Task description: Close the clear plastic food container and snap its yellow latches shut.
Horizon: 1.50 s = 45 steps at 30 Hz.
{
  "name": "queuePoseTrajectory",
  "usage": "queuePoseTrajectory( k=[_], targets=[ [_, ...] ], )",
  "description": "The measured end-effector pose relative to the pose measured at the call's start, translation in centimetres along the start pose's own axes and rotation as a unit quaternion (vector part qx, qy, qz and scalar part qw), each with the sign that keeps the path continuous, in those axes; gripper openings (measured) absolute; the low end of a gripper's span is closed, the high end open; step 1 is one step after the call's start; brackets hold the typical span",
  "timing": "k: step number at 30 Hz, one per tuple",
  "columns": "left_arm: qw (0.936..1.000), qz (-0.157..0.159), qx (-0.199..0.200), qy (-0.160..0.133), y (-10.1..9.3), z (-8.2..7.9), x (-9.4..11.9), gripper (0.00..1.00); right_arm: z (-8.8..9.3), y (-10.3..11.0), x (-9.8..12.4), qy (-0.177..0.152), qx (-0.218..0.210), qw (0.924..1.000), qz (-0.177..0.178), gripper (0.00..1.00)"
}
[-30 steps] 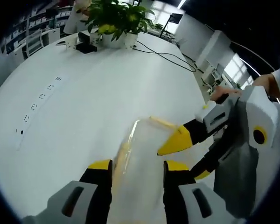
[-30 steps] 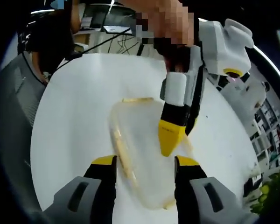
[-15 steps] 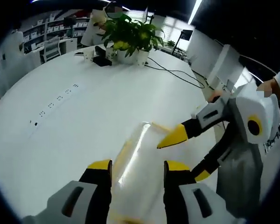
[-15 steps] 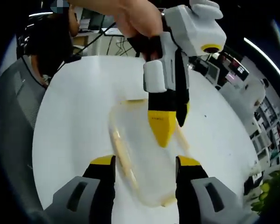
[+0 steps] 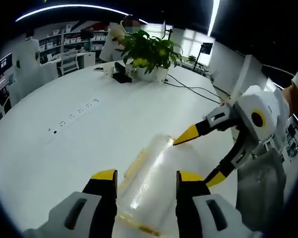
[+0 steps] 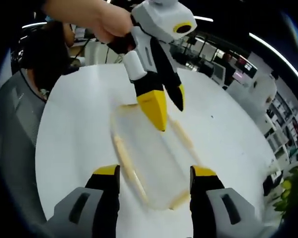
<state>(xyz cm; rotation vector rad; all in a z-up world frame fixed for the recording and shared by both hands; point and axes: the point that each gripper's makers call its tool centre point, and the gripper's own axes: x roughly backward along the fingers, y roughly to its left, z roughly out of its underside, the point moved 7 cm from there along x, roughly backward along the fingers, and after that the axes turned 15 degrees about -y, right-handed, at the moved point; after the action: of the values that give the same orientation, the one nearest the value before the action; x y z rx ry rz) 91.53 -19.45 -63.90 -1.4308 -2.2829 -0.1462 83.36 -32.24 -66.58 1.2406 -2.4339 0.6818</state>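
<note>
Evidently both grippers, left gripper (image 5: pixel 143 174) and right gripper (image 6: pixel 154 170), hover with fingers spread and empty, bracketing the clear plastic yellow-latched food container (image 6: pixel 149 156) on the white surface (image 5: pixel 64 134), probably to press latches.

No legible text, labels, brands, numbers or signs appear in either view; the distant shelves are too blurred to read.

A wide white desk (image 5: pixel 64 148) spreads ahead of the left tool, with a leafy potted plant (image 5: pixel 150 52) at its far edge. A black cable (image 5: pixel 188 87) trails across the desk right of the plant, and shelving (image 5: pixel 49 42) lines the far wall.
</note>
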Motion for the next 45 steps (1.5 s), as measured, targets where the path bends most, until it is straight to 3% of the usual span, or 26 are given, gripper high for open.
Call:
queuePoseTrajectory(
  k=[10, 13, 26, 45],
  targets=[
    [0.9986, -0.035, 0.011, -0.038, -0.5, 1.2, 1.4, 0.44, 0.7, -0.3, 0.7, -0.003, -0.017, 0.9997, 0.020, 0.56],
    [0.9963, -0.056, 0.014, -0.063, -0.8, 1.5, 1.9, 0.44, 0.9, -0.4, 0.8, -0.005, -0.027, 0.9993, 0.027, 0.57],
    [0.9880, -0.110, 0.008, -0.108, -2.1, 3.6, 3.9, 0.47, 1.4, -0.2, 0.9, -0.019, -0.061, 0.9963, 0.057, 0.63],
    [0.9820, -0.139, 0.013, -0.127, -3.2, 6.6, 5.0, 0.57, 3.4, 0.3, 1.1, -0.015, -0.094, 0.9916, 0.088, 0.66]
  ],
)
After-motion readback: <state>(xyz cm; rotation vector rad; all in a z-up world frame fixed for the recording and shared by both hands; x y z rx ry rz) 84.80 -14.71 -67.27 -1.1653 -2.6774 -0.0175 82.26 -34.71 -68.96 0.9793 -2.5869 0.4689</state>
